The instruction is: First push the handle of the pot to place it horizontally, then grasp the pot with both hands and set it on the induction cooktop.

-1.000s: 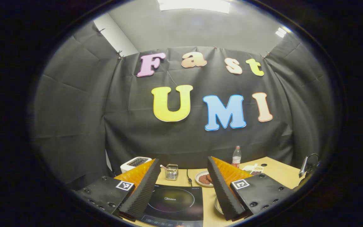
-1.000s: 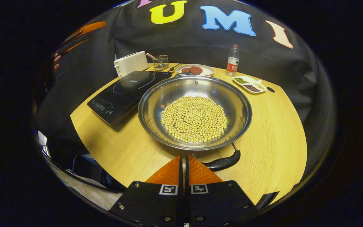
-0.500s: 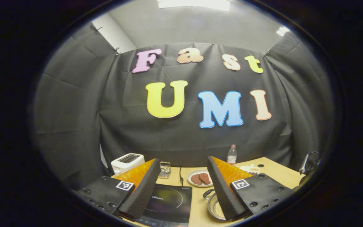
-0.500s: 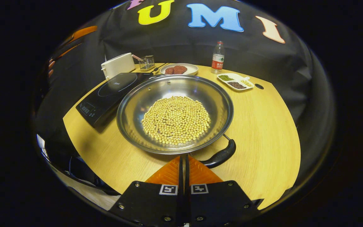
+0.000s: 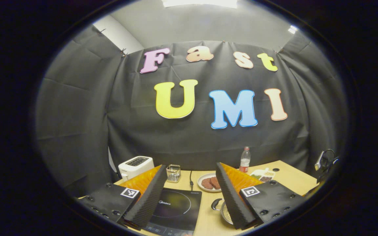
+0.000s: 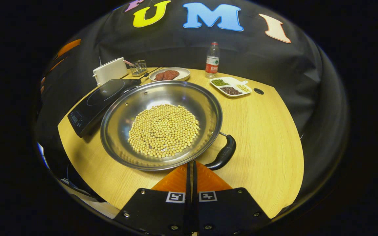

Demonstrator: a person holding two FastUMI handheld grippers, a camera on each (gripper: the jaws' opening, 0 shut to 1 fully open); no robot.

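Fingers of my right gripper (image 6: 190, 165) are pressed together with nothing between them, right by the black handle (image 6: 223, 154) of the pot (image 6: 161, 124). The pot, full of soybeans (image 6: 163, 130), sits on the wooden table (image 6: 267, 137) beside the induction cooktop (image 6: 97, 100). My left gripper (image 5: 190, 193) is wide open, up above the cooktop. I think I am at the pushing step. Next I should nudge the handle sideways, gently.

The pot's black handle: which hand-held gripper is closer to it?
Right. The right hand-held gripper sits shut, its tips right beside the handle of the pot. The left hand-held gripper is held open, higher up, over the cooktop, farther away.
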